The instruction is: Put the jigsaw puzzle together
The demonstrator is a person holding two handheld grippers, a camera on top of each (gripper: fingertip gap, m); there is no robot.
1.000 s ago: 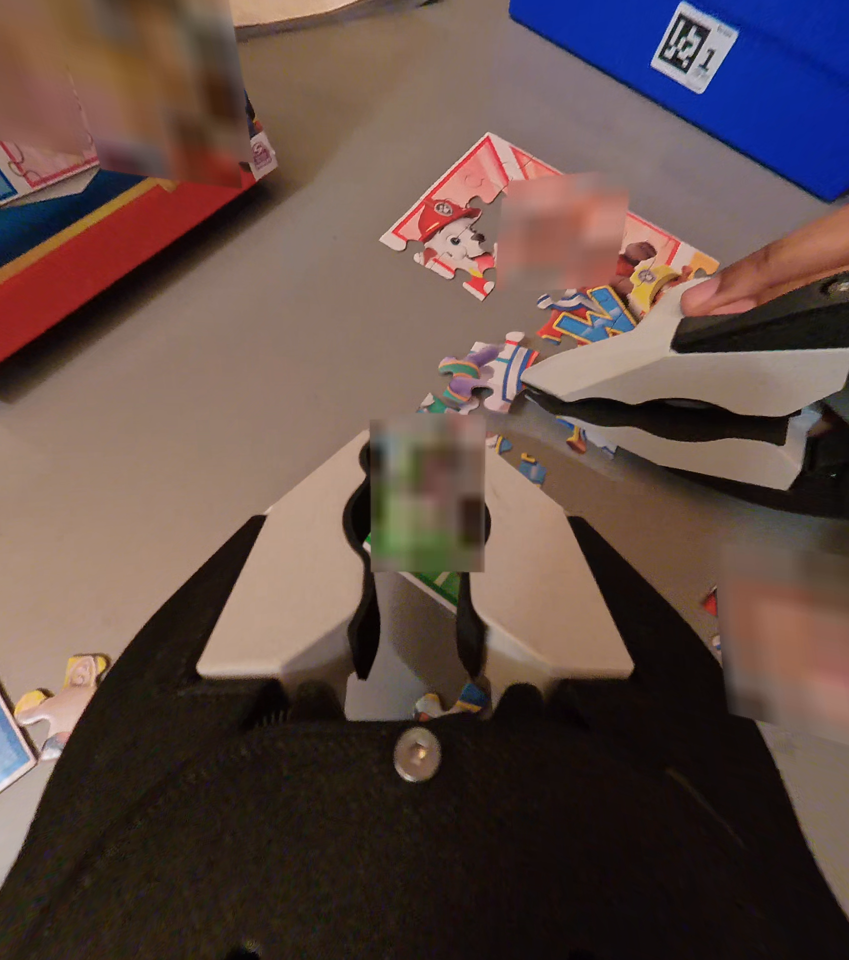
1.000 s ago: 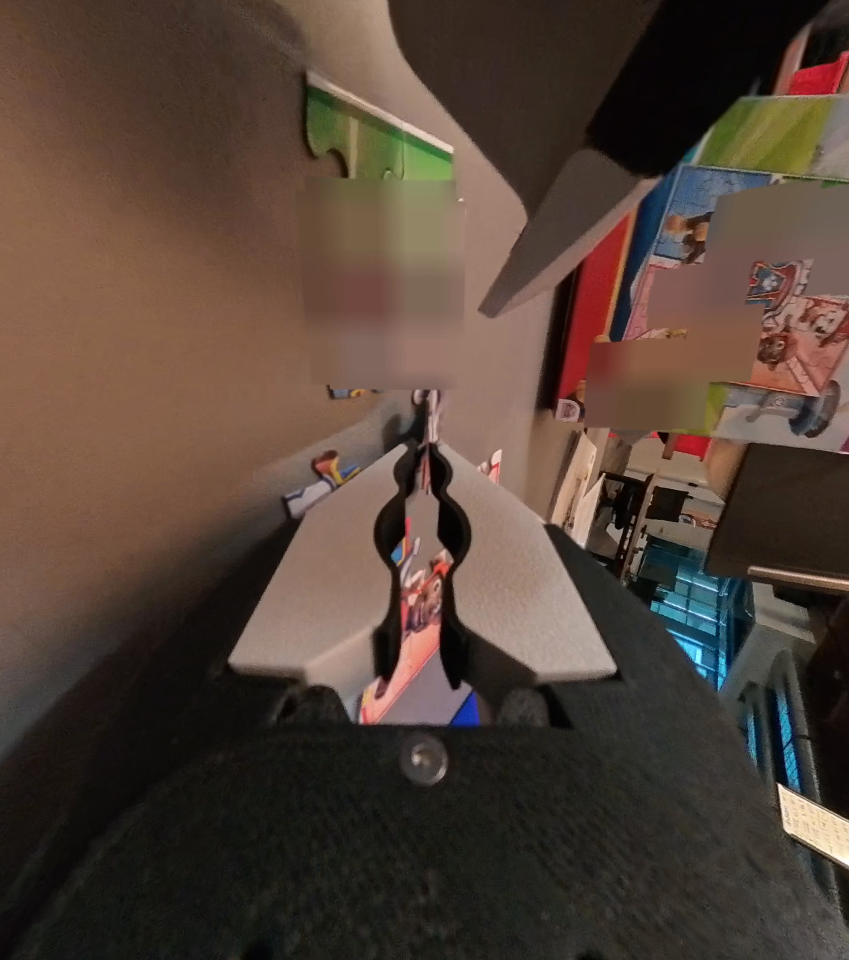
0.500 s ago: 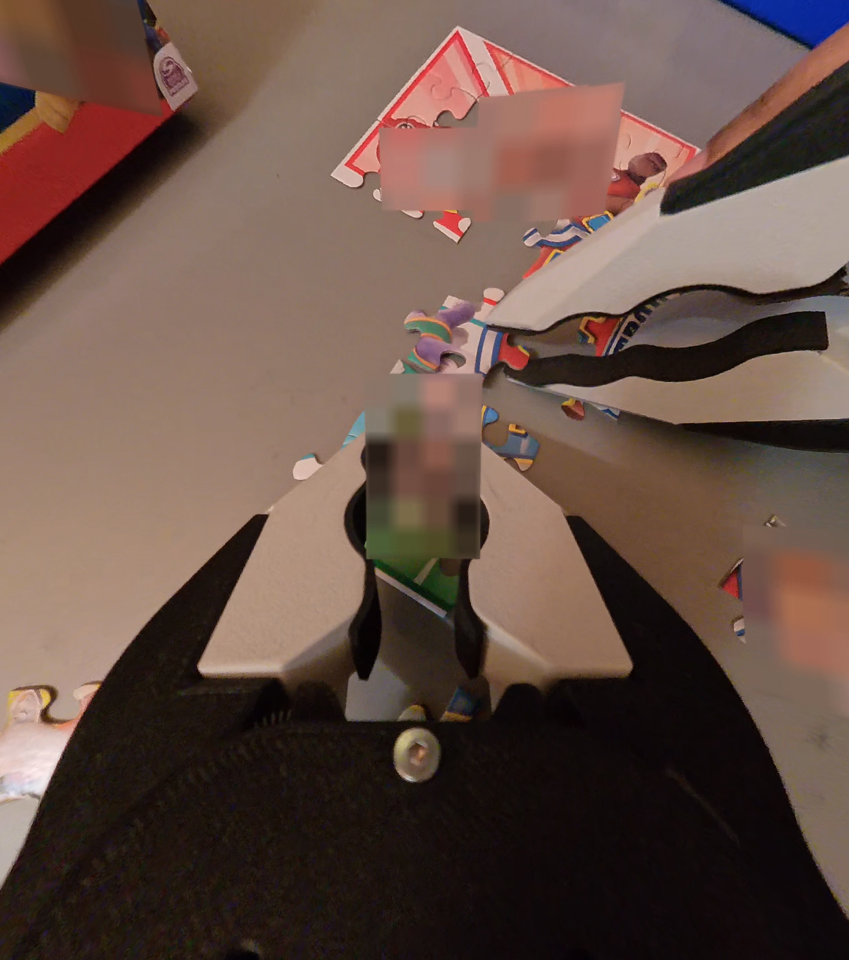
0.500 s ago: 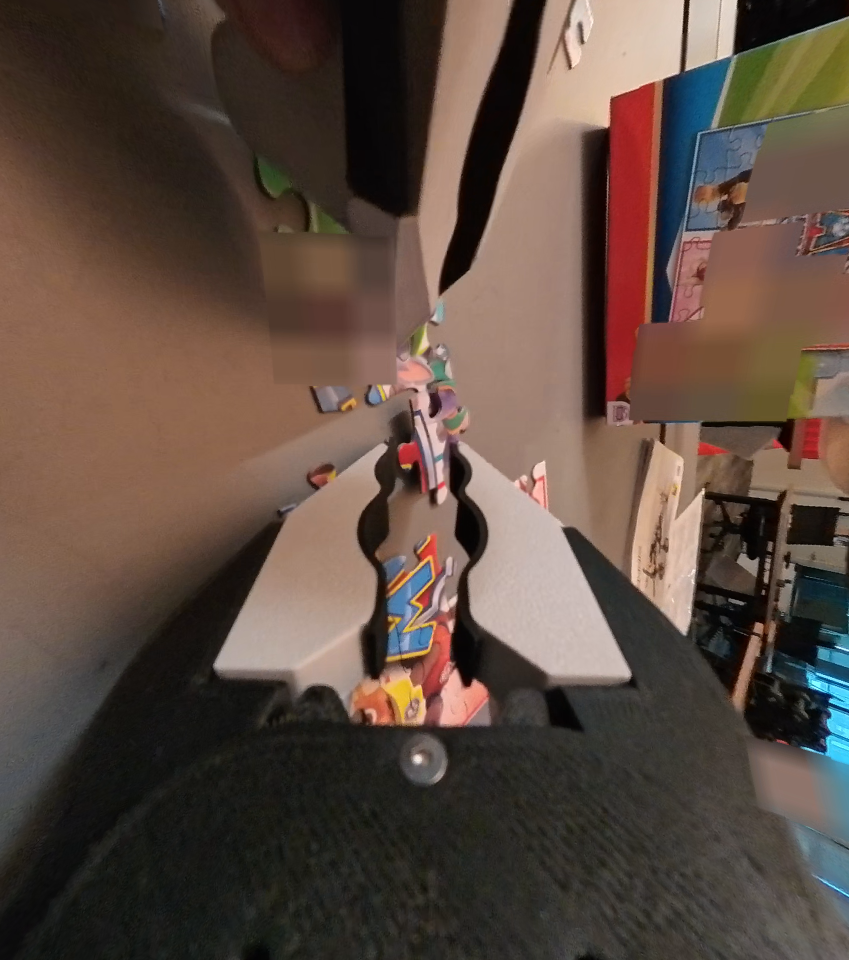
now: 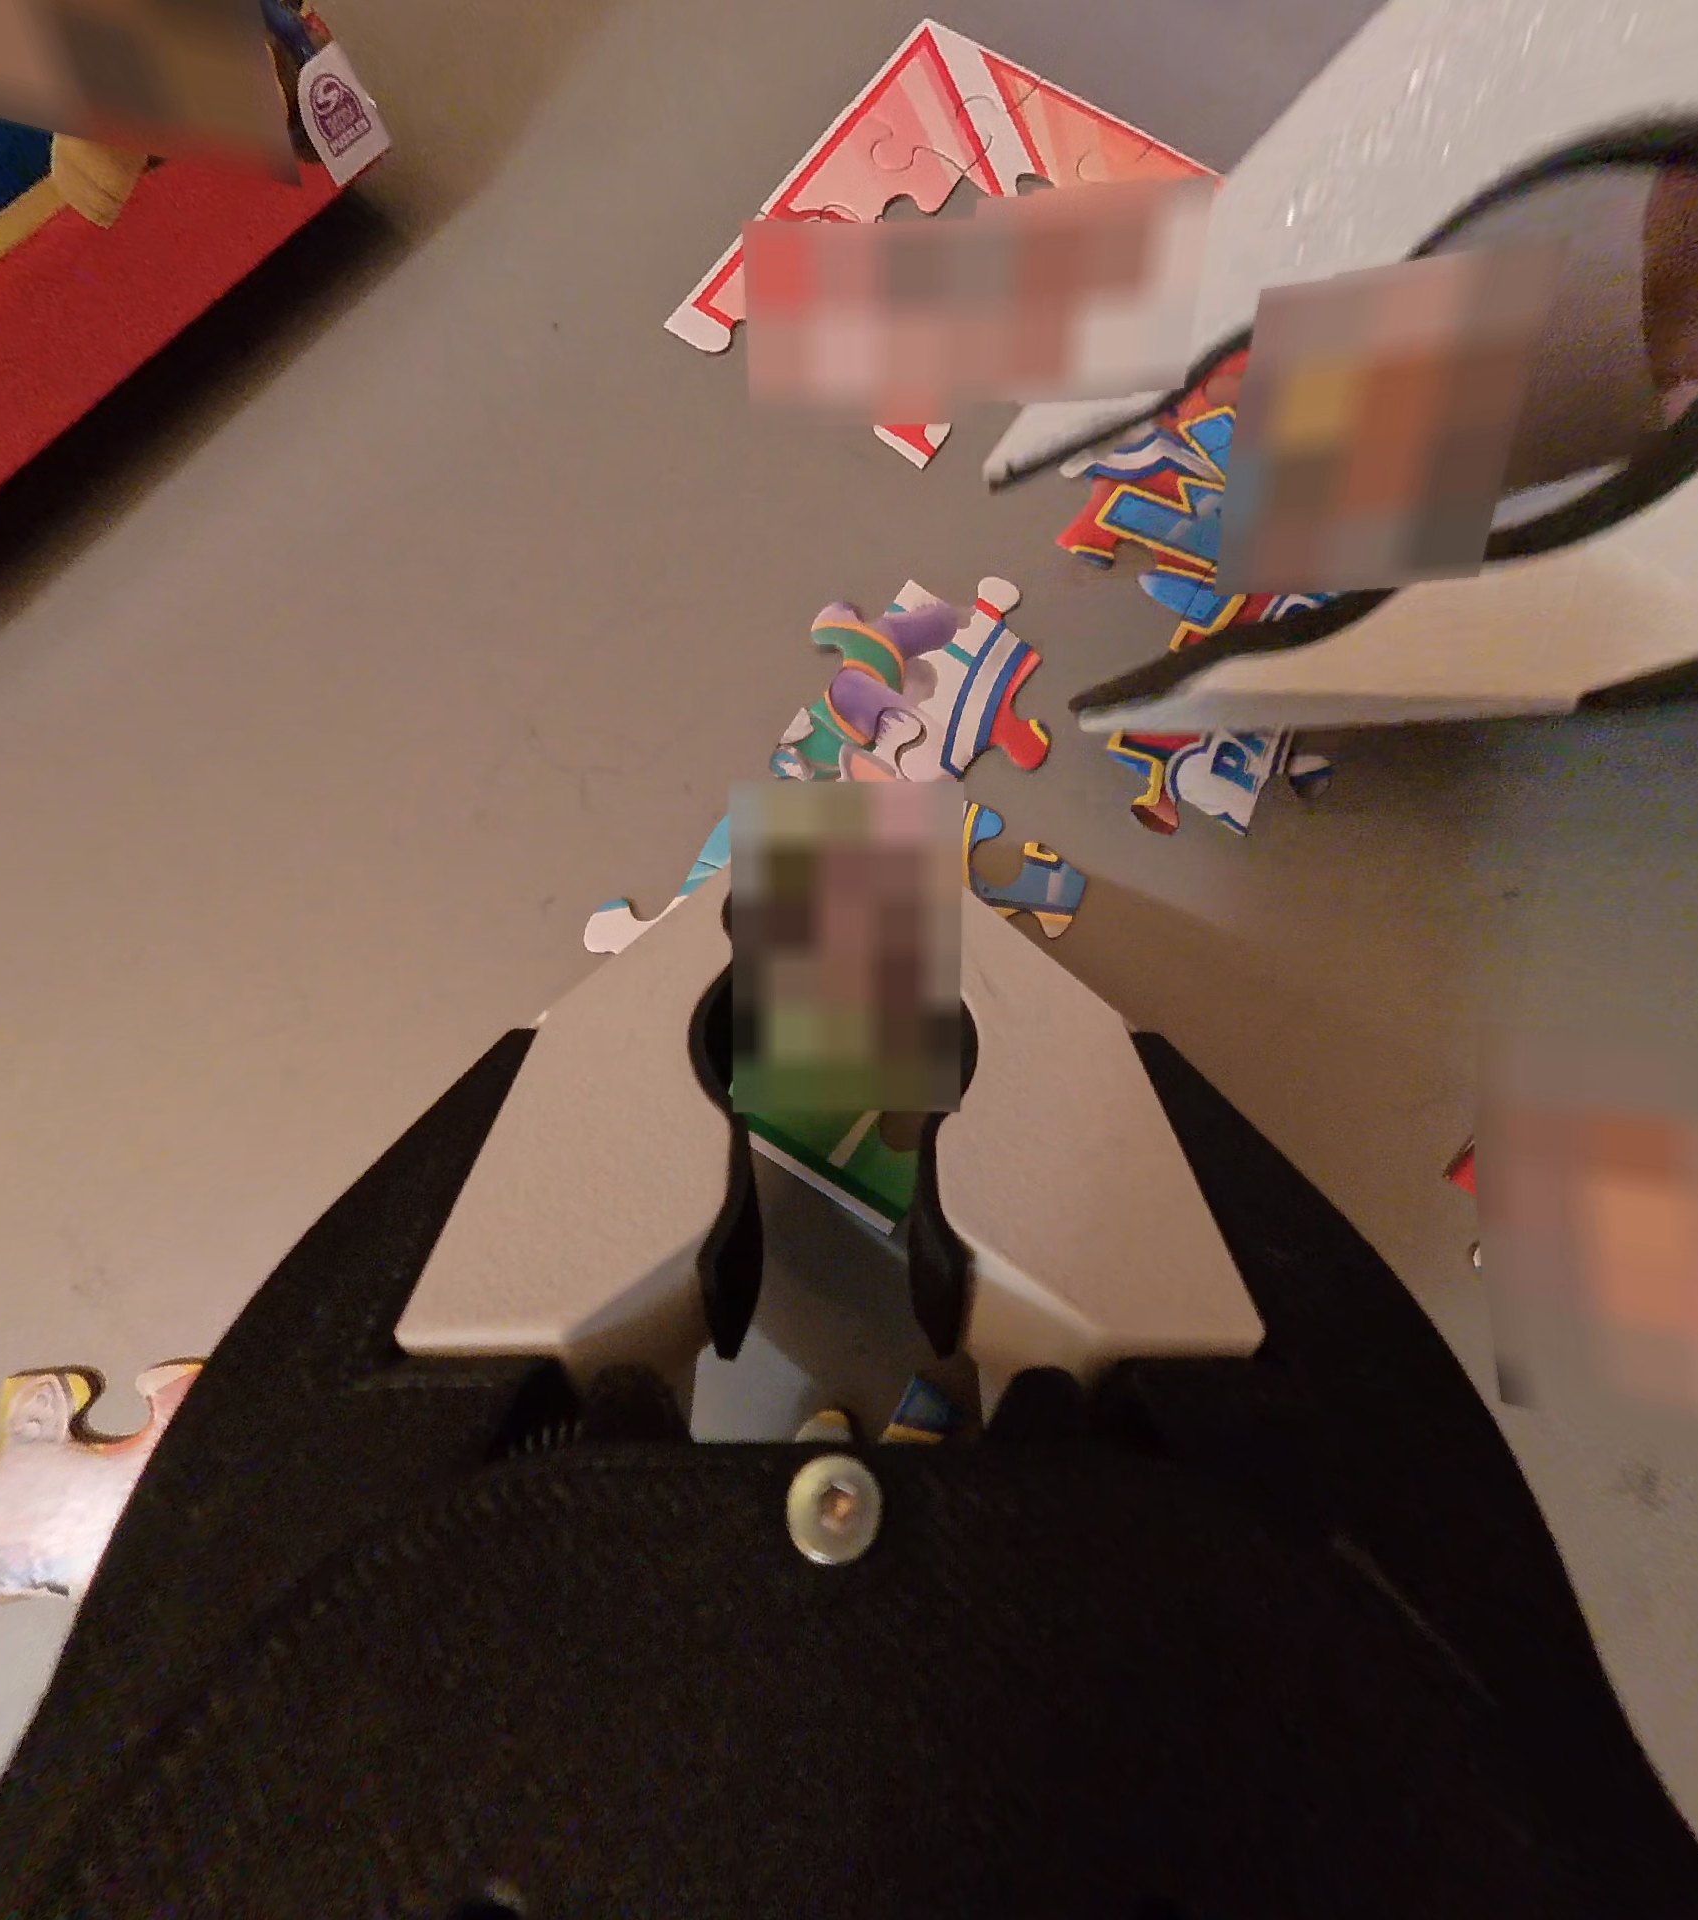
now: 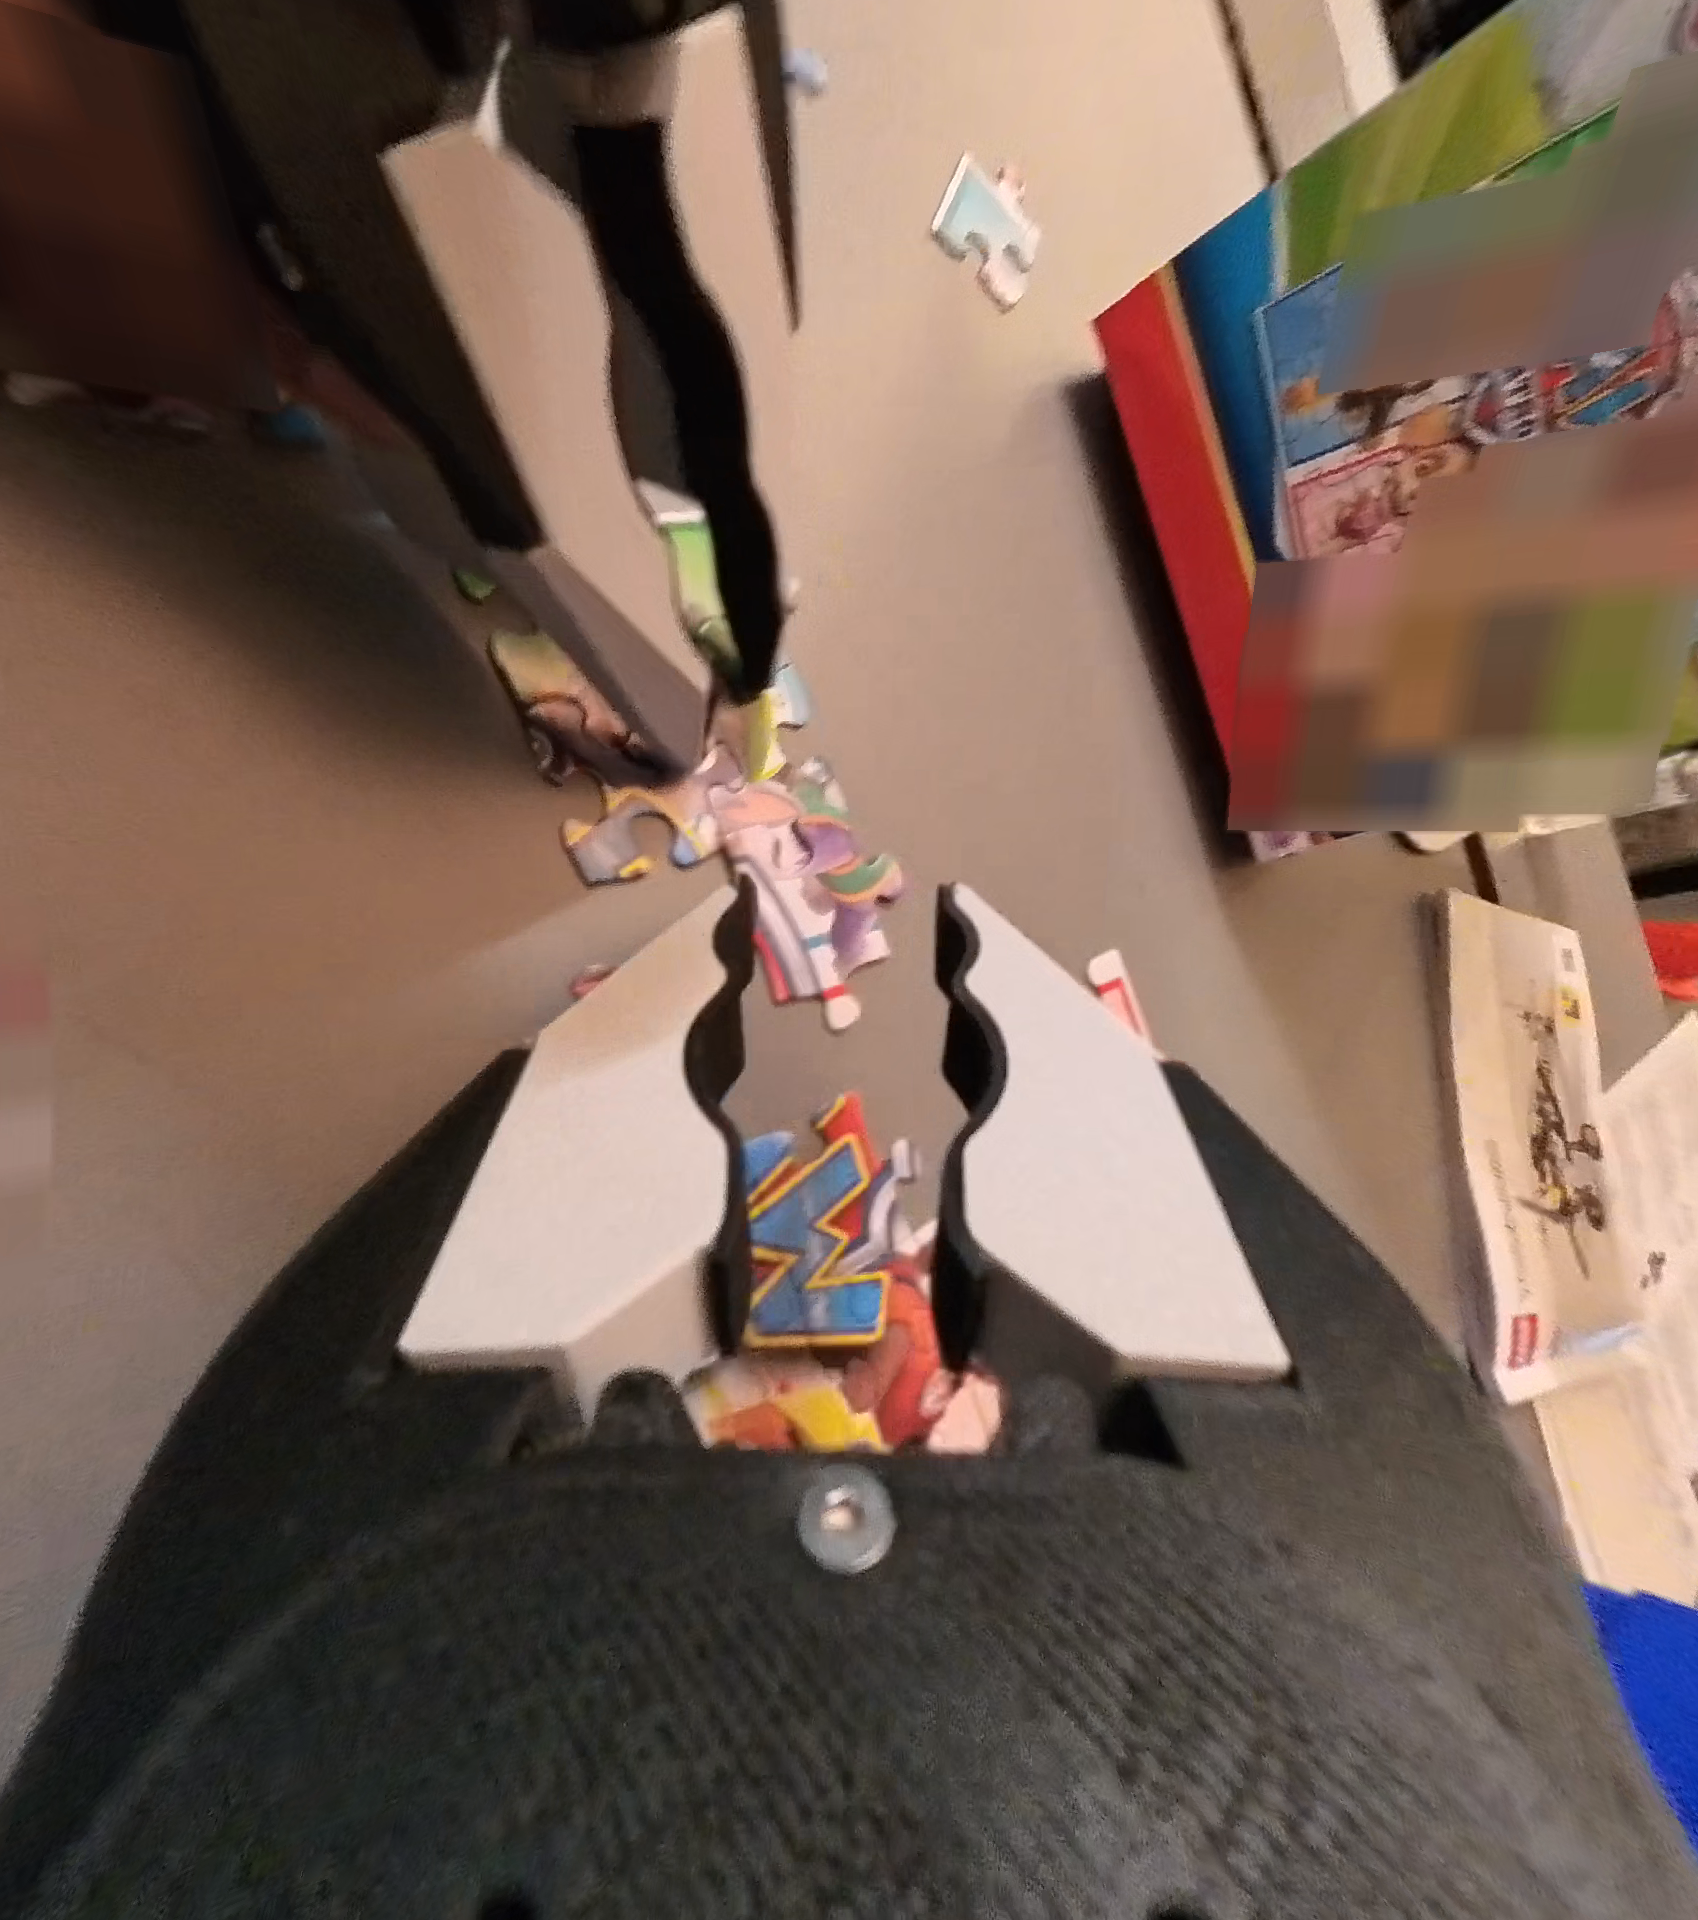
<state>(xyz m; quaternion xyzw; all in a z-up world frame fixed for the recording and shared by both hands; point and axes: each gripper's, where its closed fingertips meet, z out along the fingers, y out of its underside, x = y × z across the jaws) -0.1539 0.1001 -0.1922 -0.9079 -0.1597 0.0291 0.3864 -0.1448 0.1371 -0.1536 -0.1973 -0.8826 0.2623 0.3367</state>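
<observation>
Left tongs [image 5: 845,904] of mine pinch a green puzzle piece [image 5: 840,1164] just above the grey surface [image 5: 305,727], while my right tongs [image 6: 845,888] hang spread and empty over a loose purple-and-white piece [image 5: 912,686].

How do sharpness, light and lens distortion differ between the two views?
Left wrist view: dim warm light, puzzle pieces fairly sharp, the other gripper at upper right smeared, table edges bowed by the wide lens. Right wrist view: softer all over, the red box and papers blurred, the left side lost in brown shadow, the scene tilted.
</observation>
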